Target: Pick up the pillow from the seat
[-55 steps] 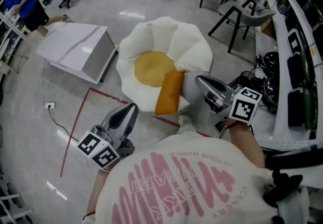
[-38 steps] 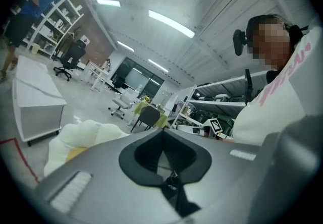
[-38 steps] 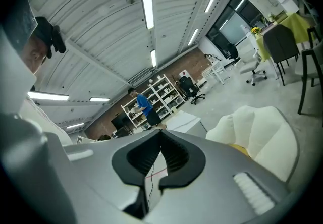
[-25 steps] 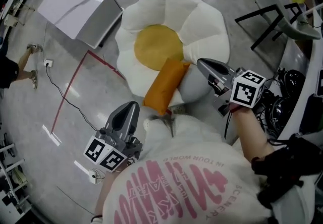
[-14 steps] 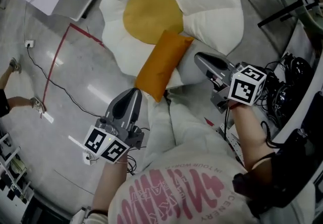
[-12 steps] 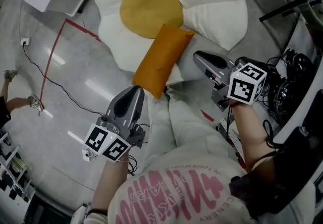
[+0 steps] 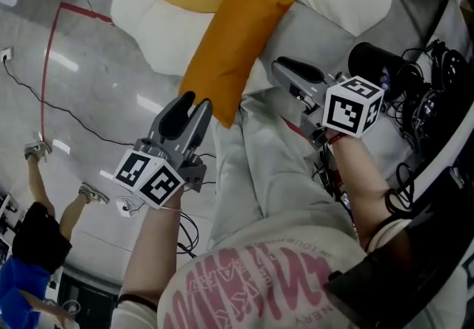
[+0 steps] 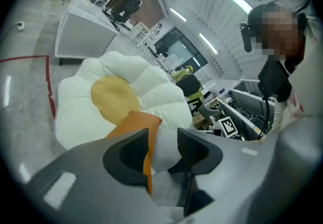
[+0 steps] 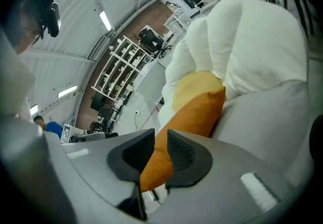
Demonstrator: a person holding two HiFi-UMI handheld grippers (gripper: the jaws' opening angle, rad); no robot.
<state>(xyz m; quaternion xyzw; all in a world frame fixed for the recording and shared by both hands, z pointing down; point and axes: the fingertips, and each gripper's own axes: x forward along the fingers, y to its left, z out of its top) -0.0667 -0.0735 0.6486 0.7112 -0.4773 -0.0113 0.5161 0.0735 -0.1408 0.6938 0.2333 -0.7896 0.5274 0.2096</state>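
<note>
Closest to me, my left gripper (image 7: 194, 107) has its fingers a little apart and opening, with nothing pinched between them. My right gripper (image 7: 285, 68) sits at about 2 o'clock from it. Its fingers show only a narrow gap, also opening, and they hold nothing.

Just past both of them lies the orange pillow (image 7: 229, 46), at 12 o'clock from the left fingers and 10 o'clock from the right ones. It rests on the near edge of the seat (image 7: 141, 16), a big white flower-shaped cushion with a yellow middle.

I think this is the reaching step, as the pillow is not yet grabbed. Next, I would open the fingers wider, push them around the pillow's near end, then squeeze and lift. It looks soft and floppy, so a deep bite should hold better.

The far part of the seat is cut off at the top of the head view. The left fingers cover the pillow's near corner. A dark round thing (image 7: 374, 61) at 1 o'clock is hard to make out.
</note>
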